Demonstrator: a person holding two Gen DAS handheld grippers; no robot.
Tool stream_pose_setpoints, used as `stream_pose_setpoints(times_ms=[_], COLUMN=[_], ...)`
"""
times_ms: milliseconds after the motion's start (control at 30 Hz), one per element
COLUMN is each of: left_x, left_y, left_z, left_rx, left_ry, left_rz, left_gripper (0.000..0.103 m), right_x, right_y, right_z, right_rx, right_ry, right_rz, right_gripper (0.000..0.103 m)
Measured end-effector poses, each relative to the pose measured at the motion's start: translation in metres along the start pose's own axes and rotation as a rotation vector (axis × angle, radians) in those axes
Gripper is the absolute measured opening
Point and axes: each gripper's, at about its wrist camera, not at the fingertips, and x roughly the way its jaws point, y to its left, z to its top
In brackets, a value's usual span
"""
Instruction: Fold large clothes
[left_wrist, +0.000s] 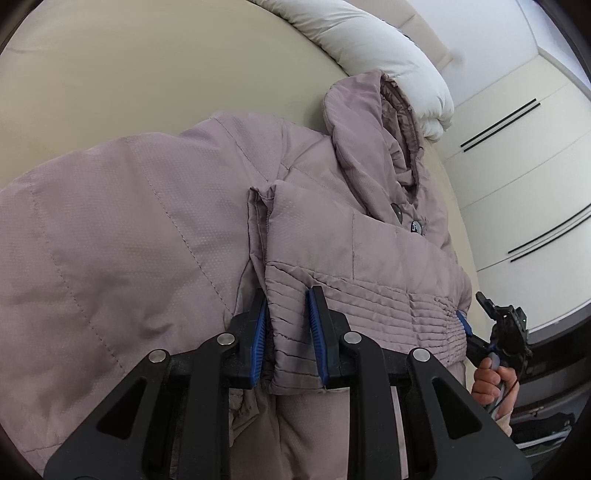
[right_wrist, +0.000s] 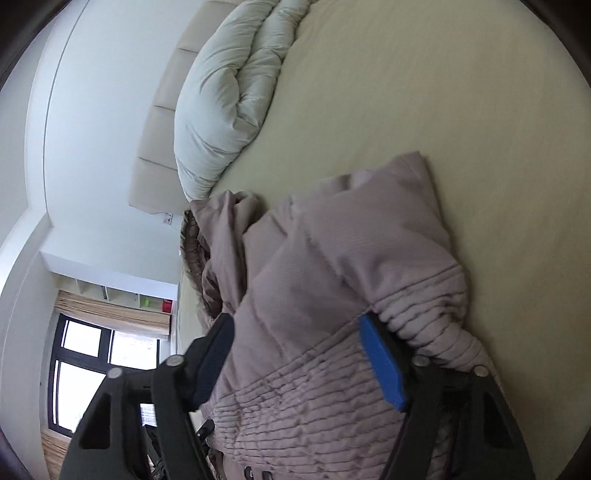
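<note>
A mauve padded jacket (left_wrist: 155, 236) with a hood (left_wrist: 369, 122) lies on the cream bed. My left gripper (left_wrist: 288, 328) is shut on a folded, ribbed part of the jacket and holds it over the body. My right gripper (right_wrist: 299, 354) holds a thick bunch of the same jacket (right_wrist: 332, 280) between widely spaced jaws; its blue pad (right_wrist: 384, 362) presses the ribbed fabric. The right gripper also shows at the jacket's right edge in the left wrist view (left_wrist: 469, 328), with the hand behind it.
A rolled white duvet (left_wrist: 369, 48) (right_wrist: 229, 96) lies at the head of the bed (left_wrist: 147, 74). White wardrobe doors (left_wrist: 517, 166) stand beside the bed. A window (right_wrist: 92, 369) and padded headboard (right_wrist: 159, 129) show in the right wrist view.
</note>
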Motion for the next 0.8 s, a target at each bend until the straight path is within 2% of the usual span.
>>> stream_pose_setpoints(times_ms=[67,133,200,267,300,367,400,433,500,600,667,733,800], left_x=[0.002,0.003,0.003,0.004,0.004,0.005,0.004,0.001,-0.013,-0.056,-0.094,-0.13,-0.166], left_y=[0.003,0.002,-0.003,-0.004,-0.003,-0.001,0.001,0.005,0.014,0.03,0.05,0.07,0.092], left_z=[0.0,-0.001,-0.003,-0.005,-0.006,-0.005,-0.004,-0.003,-0.002,-0.009,-0.029,-0.055,-0.088], left_rx=[-0.005,0.002,0.016,0.02,0.012,0.007,0.003,-0.012,-0.053,-0.085,-0.139,-0.199,-0.278], left_ry=[-0.005,-0.013,-0.026,-0.037,-0.039,-0.039,-0.036,-0.036,-0.056,-0.138,-0.187,-0.239,-0.306], left_rz=[-0.019,-0.012,0.003,0.012,0.008,-0.005,-0.02,-0.043,-0.063,-0.043,-0.065,-0.062,-0.048], left_gripper=[0.021,0.021,0.021,0.021,0.021,0.024,0.024,0.024,0.024,0.025,0.031,0.07,0.081], right_x=[-0.013,-0.027,-0.029,-0.018,-0.01,0.017,0.028,0.028,0.016,-0.011,-0.032,-0.04,-0.04], right_y=[0.007,0.029,0.06,0.076,0.074,0.046,0.03,0.022,0.026,0.041,0.054,0.067,0.075], right_z=[-0.001,-0.005,-0.003,0.0,0.002,0.007,0.008,0.006,0.004,-0.004,-0.019,-0.036,-0.058], right_rx=[-0.01,-0.052,-0.136,-0.18,-0.18,-0.148,-0.141,-0.16,-0.162,-0.161,-0.2,-0.222,-0.228], right_ry=[-0.004,-0.042,-0.069,-0.062,-0.056,-0.016,0.002,-0.018,-0.03,-0.058,-0.092,-0.079,-0.046], right_rz=[0.012,0.025,0.056,0.042,0.009,-0.097,-0.098,-0.083,-0.054,-0.056,-0.028,0.005,0.048], right_gripper=[0.064,0.086,0.092,0.092,0.092,0.092,0.085,0.078,0.077,0.081,0.088,0.089,0.089])
